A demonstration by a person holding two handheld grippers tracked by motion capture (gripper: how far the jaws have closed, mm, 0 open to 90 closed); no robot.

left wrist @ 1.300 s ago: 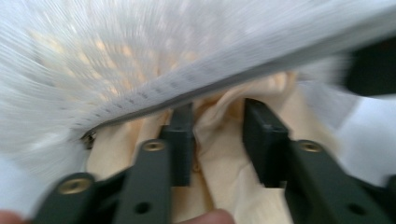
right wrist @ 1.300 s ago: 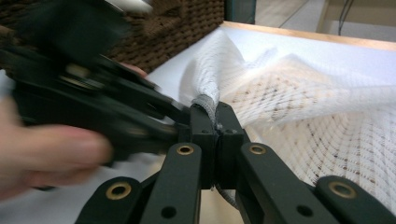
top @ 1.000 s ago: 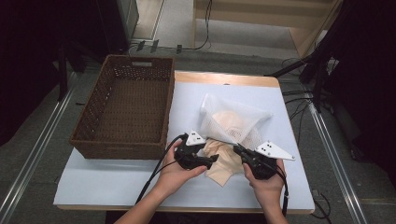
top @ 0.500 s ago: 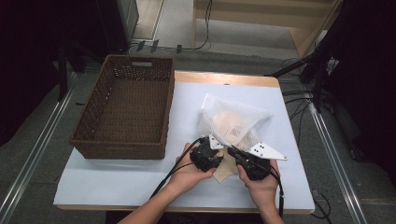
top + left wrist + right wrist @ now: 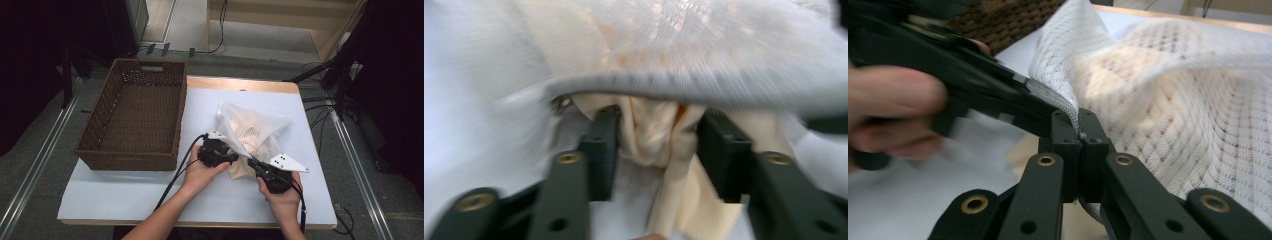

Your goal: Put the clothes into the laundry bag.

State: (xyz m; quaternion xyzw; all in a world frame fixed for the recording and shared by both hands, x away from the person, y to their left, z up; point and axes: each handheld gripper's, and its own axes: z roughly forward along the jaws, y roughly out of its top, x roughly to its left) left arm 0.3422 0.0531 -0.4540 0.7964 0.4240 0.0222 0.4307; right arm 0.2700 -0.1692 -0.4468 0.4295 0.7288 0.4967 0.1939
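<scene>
Mesh bag (image 5: 252, 129) lies on the white counter (image 5: 125, 192), toward four o'clock of the counter's middle, with cream cloth (image 5: 649, 130) bunched at its mouth. The right claw (image 5: 1080, 137) is pressed together on the bag's zippered hem. The left claw (image 5: 656, 145) has just been opening; its jaws stand apart with the cloth between them, pads beside it, grip uncertain in the blur. A brown wicker basket (image 5: 132, 150) sits at nine o'clock of the bag. Grey floor with metal rails (image 5: 30, 175) and dark cables surrounds the counter.
</scene>
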